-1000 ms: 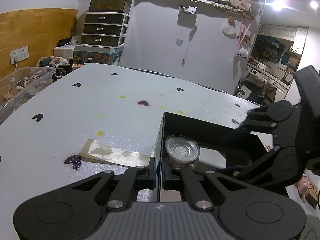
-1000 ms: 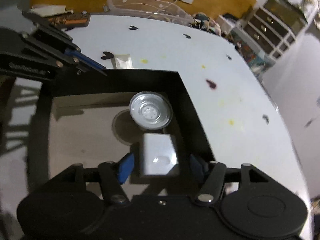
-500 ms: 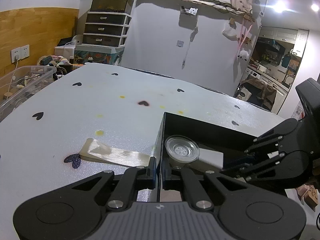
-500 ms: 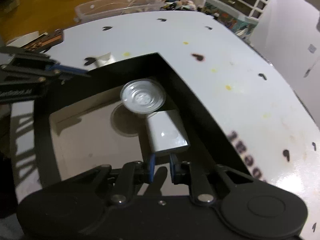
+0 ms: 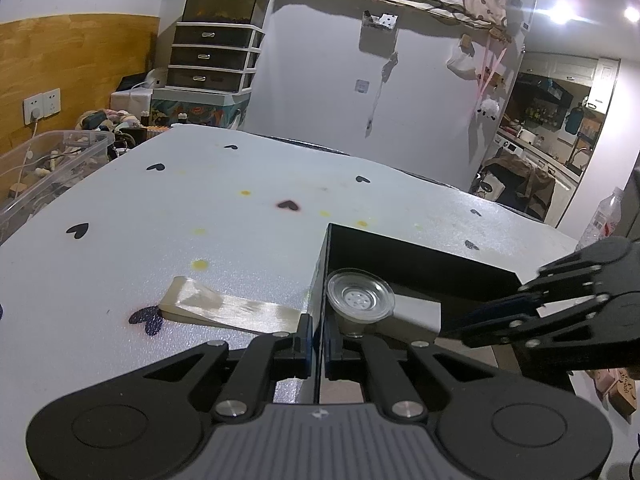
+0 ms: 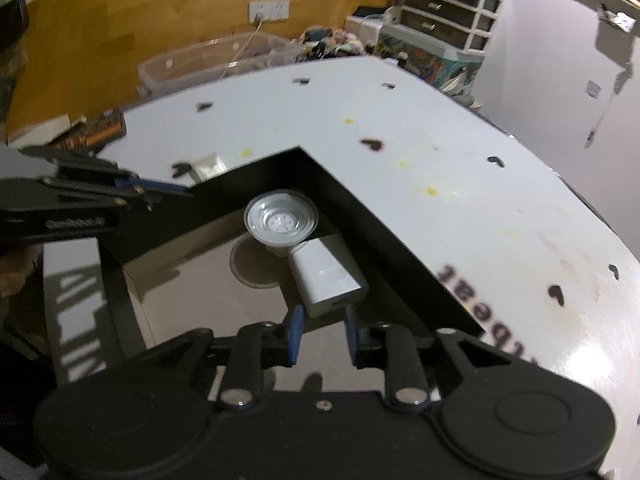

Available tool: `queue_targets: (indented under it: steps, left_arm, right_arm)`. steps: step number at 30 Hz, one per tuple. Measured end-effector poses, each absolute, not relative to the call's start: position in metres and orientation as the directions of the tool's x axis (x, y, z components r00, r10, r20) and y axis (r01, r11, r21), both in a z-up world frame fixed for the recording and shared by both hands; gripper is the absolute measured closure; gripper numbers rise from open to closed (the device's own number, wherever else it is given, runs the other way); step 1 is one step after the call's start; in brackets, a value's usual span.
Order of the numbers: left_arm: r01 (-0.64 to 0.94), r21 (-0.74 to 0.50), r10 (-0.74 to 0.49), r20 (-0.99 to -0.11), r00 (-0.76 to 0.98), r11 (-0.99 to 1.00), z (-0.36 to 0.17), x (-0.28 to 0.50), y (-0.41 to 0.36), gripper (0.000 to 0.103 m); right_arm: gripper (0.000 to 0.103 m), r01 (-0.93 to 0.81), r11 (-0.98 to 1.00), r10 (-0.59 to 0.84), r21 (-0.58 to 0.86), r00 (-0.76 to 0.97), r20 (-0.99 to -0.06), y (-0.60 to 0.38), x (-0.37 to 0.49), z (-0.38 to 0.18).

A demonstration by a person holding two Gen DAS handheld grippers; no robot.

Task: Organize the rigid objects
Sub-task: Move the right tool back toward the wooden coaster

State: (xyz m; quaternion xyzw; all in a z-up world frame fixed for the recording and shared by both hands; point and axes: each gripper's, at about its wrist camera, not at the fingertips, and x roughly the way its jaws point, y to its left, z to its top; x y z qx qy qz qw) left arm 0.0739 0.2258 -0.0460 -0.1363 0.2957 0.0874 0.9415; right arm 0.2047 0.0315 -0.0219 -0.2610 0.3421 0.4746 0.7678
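Withdrawn from the white block [image 6: 326, 276], the right gripper [image 6: 320, 334] now sits at lower centre of its own view, its jaws opening with only the block's near end just ahead of them and nothing pressed between the pads; a second ago they straddled the block widely. That block lies flat on the floor of the black box [image 6: 360, 216], mid-frame, touching a clear round plastic cup [image 6: 281, 222] tucked into the box's far corner. By its look the block is a stiff, smooth-sided casing, probably light and a little slippery, best taken across its two long sides; the thin cup looks light and easily crushed, and its rim seems the safer hold. In the left wrist view, the left gripper [image 5: 318, 346] is pinching the box's near wall at lower centre, pads pressed together on the thin panel. Outside the box, a pale flat wedge [image 5: 224, 310] rests on the white table [image 5: 200, 200] printed with black hearts. Beyond, a clear storage bin [image 5: 48, 160] stands at left, a drawer unit [image 5: 212, 56] under a fish tank against the wall.
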Motion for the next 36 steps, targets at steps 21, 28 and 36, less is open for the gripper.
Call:
queue_targets:
  steps: [21, 28, 36]
  left_arm:
    - [-0.259, -0.172, 0.109, -0.596, 0.796, 0.951, -0.043, 0.077, 0.22, 0.099]
    - [-0.264, -0.157, 0.119, -0.604, 0.788, 0.952, -0.042, 0.079, 0.217, 0.099]
    - [-0.268, -0.15, 0.126, -0.605, 0.786, 0.952, -0.042, 0.08, 0.215, 0.099]
  right_arm:
    - [0.001, -0.799, 0.601, 0.664, 0.016, 0.488, -0.566, -0.045, 0.175, 0.011]
    - [0.0, -0.681, 0.731, 0.586, 0.038, 0.599, -0.546, -0.082, 0.17, -0.005]
    - [0.0, -0.476, 0.878, 0.42, 0.057, 0.706, -0.57, -0.149, 0.165, -0.029]
